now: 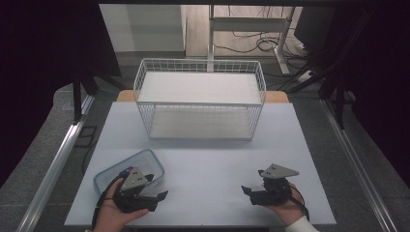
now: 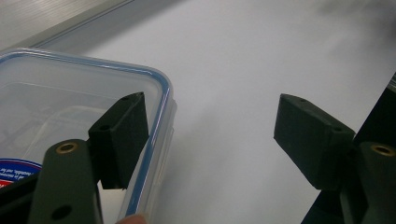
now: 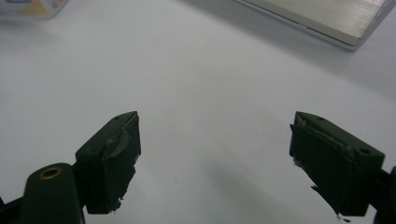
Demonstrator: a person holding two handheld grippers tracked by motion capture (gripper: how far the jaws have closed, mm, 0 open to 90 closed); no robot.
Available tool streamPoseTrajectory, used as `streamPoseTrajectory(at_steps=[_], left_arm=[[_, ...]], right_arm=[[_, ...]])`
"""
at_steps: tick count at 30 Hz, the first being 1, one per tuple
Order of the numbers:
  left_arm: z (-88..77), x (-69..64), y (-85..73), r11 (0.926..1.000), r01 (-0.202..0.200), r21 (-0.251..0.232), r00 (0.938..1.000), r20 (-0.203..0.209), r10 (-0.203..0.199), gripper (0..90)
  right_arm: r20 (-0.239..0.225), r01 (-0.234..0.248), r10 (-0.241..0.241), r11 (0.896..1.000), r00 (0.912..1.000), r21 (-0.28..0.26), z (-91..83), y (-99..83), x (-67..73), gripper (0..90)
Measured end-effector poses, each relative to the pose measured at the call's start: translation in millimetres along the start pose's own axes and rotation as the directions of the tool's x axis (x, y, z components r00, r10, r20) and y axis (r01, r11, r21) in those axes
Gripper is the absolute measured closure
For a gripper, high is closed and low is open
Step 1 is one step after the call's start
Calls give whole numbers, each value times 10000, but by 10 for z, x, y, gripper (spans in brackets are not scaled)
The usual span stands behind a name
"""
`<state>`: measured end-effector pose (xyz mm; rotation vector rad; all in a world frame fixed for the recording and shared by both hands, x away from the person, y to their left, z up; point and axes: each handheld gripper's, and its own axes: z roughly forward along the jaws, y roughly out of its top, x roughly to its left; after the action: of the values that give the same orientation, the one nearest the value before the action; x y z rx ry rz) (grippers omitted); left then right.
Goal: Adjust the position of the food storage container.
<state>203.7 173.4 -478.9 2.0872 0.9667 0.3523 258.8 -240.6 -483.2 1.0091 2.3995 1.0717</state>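
A clear plastic container with a blue-edged lid sits at the table's front left; a label shows through it. My left gripper is held just in front of it, pointing right with its jaws open. In the left gripper view the container lies at the left. One fingertip overlaps its rim and the other hangs over bare table, so the left gripper holds nothing. My right gripper is at the front right, pointing left. In its own view the right gripper is open over bare tabletop.
A white two-level wire rack stands at the back middle of the white table, both shelves bare. Metal rails run along both sides of the table. A corner of the container and a pale flat board lie farther off.
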Motion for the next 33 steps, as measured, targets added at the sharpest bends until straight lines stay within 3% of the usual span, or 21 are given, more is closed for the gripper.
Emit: streamPoseTrajectory(at_steps=[22, 33], left_arm=[[-61, 50, 14, 9998, 123, -127, 9999, -57, -124, 255], [-259, 182, 55, 9967, 648, -484, 9970, -400, -668, 252]], right_arm=[[94, 125, -126, 9999, 9999, 109, -4, 1, 16, 181], [17, 196, -195, 9998, 9998, -53, -51, 30, 50, 183]])
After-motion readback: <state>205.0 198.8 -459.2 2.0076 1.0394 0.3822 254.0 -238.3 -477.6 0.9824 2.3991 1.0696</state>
